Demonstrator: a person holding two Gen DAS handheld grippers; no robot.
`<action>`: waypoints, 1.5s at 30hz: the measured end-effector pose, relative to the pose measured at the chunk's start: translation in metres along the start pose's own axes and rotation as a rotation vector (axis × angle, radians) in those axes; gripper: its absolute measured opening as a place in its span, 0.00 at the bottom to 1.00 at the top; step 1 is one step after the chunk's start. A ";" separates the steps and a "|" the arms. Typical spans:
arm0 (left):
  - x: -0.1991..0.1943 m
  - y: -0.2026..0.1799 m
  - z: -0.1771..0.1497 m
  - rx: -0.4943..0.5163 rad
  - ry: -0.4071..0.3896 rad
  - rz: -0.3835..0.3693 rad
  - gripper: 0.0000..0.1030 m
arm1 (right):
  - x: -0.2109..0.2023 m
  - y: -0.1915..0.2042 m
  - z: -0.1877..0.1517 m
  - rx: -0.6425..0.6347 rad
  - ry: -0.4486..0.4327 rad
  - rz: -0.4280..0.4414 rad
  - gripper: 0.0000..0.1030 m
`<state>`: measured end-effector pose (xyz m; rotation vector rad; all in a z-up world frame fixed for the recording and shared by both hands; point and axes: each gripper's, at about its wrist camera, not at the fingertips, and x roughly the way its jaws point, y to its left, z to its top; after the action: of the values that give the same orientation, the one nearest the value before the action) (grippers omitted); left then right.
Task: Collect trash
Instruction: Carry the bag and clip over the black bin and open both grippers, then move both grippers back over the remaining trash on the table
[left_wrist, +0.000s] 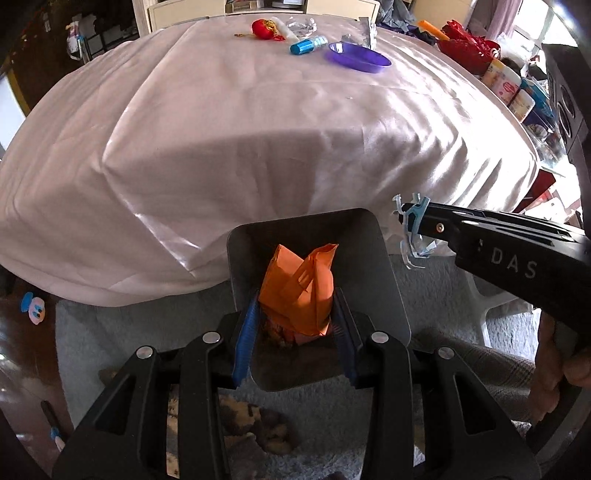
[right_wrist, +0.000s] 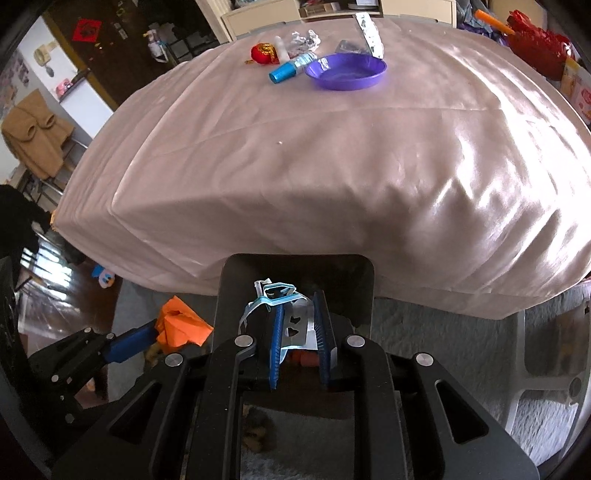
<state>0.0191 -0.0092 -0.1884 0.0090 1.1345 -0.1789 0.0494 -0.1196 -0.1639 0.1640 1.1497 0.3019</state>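
because both grippers point down past the near edge of the cloth-covered table (left_wrist: 258, 122) over the grey bin (left_wrist: 391, 295) on the floor, the trash looks held there for dropping. the left gripper (left_wrist: 295, 314) pinches crumpled orange paper (left_wrist: 299, 288) at a narrow gap. the right gripper (right_wrist: 299, 332) clamps shredded blue-and-white paper (right_wrist: 291, 325); more litter lies by the purple dish (right_wrist: 347, 74) on the far side.

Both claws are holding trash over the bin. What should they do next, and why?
Probably open and let go. The left gripper holds the orange paper and the right gripper holds the blue-and-white scrap, both above the grey bin, so each piece should drop inside.
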 end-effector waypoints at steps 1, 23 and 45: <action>0.000 0.001 0.000 0.001 0.001 -0.001 0.36 | 0.001 0.000 0.000 0.001 0.004 0.004 0.22; -0.006 0.001 0.007 -0.022 -0.018 0.025 0.71 | -0.024 -0.024 0.009 0.061 -0.066 -0.030 0.68; -0.023 0.026 0.144 -0.032 -0.154 0.121 0.75 | -0.055 -0.063 0.142 0.127 -0.268 -0.106 0.69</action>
<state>0.1433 0.0060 -0.1093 0.0348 0.9797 -0.0521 0.1681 -0.1934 -0.0768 0.2471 0.9075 0.1087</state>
